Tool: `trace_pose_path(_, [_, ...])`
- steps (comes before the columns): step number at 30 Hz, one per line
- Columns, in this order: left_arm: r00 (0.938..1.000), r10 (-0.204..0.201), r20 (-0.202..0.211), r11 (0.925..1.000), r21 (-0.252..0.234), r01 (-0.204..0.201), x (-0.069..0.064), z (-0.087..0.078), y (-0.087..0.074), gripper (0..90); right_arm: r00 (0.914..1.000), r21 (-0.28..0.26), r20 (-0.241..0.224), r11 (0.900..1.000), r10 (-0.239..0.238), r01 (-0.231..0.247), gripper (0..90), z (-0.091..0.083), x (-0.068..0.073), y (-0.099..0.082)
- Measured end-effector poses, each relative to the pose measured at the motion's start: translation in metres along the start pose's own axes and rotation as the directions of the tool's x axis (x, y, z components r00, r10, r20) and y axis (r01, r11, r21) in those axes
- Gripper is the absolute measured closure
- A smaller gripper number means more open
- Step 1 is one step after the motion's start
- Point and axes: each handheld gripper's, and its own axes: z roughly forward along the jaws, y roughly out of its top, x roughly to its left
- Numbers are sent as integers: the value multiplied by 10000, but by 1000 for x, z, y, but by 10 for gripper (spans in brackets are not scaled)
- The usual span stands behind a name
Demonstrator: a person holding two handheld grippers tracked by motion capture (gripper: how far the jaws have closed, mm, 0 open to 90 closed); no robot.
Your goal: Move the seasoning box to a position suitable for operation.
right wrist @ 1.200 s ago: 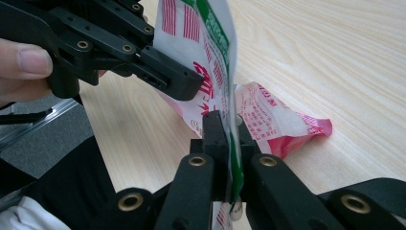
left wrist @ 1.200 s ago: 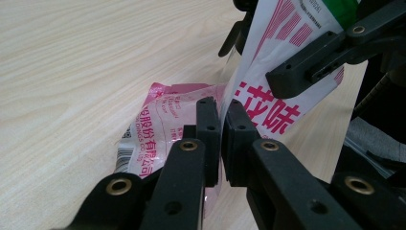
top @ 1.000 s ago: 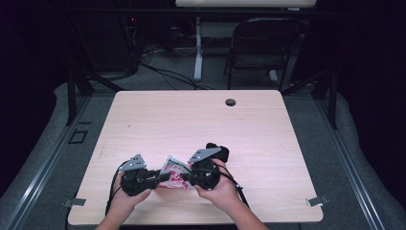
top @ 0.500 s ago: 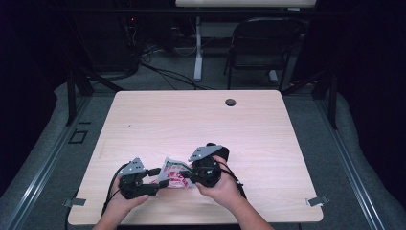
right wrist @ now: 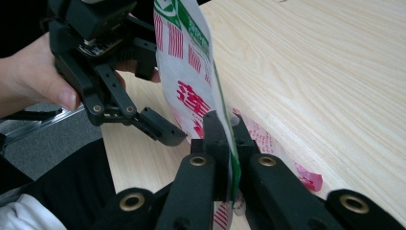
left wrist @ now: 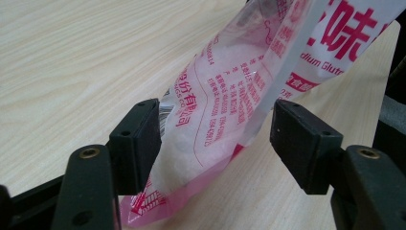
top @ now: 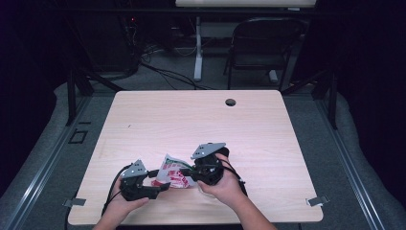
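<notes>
The seasoning packet (top: 171, 172) hangs above the table's (top: 201, 120) near edge. My right gripper (right wrist: 225, 143) is clamped on its edge. My left gripper's (left wrist: 215, 139) jaws have just been opening, packet loose between them.

packets: 1 (top: 173, 171) | tools: 2 (top: 160, 184) (top: 187, 171) | tables: 1 (top: 191, 120)
</notes>
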Motion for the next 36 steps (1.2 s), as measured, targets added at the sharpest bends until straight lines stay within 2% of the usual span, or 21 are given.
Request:
trace_pose_path(3, [9996,243,151,9996,-121,-241,-2,2,0,318,9999,-74,-100,10000,-56,56,900,-3,1,1])
trace_pose_path(6, [9996,276,99,9996,-75,-275,-4,3,0,311,9997,-170,-201,9997,-150,147,900,-7,4,4])
trace_pose_path(11, [9992,273,303,9993,-251,-265,-5,2,0,305,9985,-317,-378,9988,-395,383,900,-12,11,9])
trace_pose_path(14, [9984,397,397,9987,-331,-384,-6,1,1,287,9983,-479,-455,9983,-363,341,900,-13,13,10])
trace_pose_path(16, [9970,473,610,9983,-372,-451,-8,0,1,278,9972,-552,-592,9976,-452,419,900,-17,15,13])
trace_pose_path(19, [9958,667,621,9974,-300,-650,-9,2,1,254,9965,-625,-700,9972,-447,403,900,-20,15,15])
trace_pose_path(36, [9949,600,808,9981,-216,-585,-10,10,-4,234,9965,-1053,-753,9940,-363,282,900,-30,14,18])
